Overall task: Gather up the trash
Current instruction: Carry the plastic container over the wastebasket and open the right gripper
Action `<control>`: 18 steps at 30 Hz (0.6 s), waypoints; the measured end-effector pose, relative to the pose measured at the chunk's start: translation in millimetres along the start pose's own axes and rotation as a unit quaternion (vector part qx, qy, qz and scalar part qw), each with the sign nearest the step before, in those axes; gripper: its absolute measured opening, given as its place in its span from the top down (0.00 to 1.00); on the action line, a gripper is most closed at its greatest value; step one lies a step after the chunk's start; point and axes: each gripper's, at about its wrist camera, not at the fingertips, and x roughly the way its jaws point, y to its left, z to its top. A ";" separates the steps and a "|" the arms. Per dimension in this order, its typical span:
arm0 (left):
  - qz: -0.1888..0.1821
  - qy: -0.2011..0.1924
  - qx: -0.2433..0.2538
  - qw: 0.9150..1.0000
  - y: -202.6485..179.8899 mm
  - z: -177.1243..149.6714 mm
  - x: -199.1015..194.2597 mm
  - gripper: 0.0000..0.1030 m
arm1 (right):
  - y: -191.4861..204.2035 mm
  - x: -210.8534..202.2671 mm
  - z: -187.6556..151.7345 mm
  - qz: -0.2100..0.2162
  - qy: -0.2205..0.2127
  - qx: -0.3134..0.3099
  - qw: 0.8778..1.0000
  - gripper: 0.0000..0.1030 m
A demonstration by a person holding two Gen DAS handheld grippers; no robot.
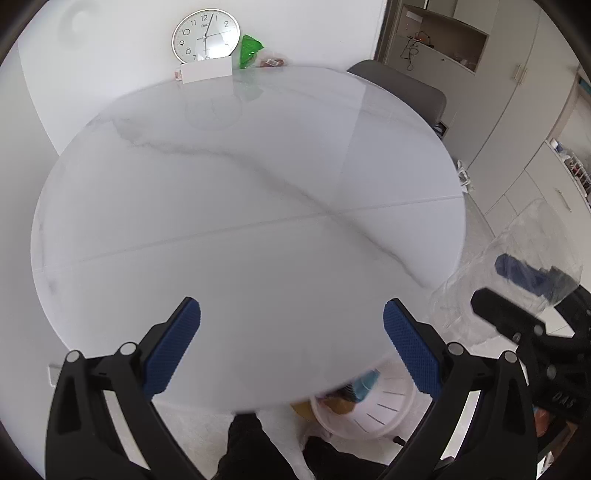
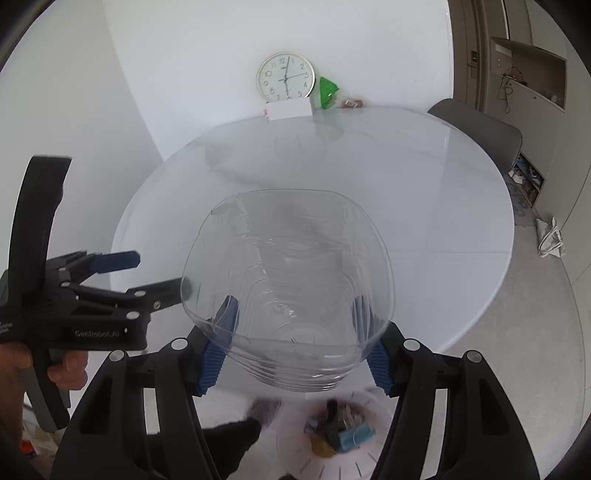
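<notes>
My right gripper (image 2: 295, 325) is shut on a clear plastic container (image 2: 291, 280), its blue pads pressed on both sides, held above the near table edge. The container also shows at the right of the left wrist view (image 1: 517, 266), held by the right gripper (image 1: 532, 284). My left gripper (image 1: 291, 332) is open and empty over the near part of the round white marble table (image 1: 240, 192); it shows at the left of the right wrist view (image 2: 147, 273). A white bin (image 2: 332, 443) with several pieces of trash stands on the floor below; it also shows in the left wrist view (image 1: 373, 406).
At the table's far edge stand a wall clock (image 1: 205, 36), a white box (image 1: 207, 71), a green wrapper (image 1: 249, 50) and a small packet (image 1: 273, 61). A grey chair (image 1: 402, 88) is at the far right. Cabinets (image 1: 517, 110) line the right wall.
</notes>
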 end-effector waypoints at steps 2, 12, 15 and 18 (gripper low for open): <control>-0.003 0.000 -0.001 1.000 -19.1 -20.0 -6.5 0.08 | -3.8 -14.0 -16.9 0.005 0.006 -0.002 1.000 0.37; 0.002 0.028 0.014 1.000 -59.3 -65.3 -3.8 0.08 | -27.4 -32.5 -73.8 0.011 0.046 0.002 0.999 0.37; 0.008 0.037 0.016 0.999 -61.6 -73.1 1.0 0.08 | -33.7 -30.0 -84.4 0.009 0.058 0.004 0.998 0.37; 0.009 0.048 0.017 0.999 -67.5 -81.3 6.1 0.08 | -36.4 -29.7 -91.2 0.010 0.064 0.005 0.998 0.37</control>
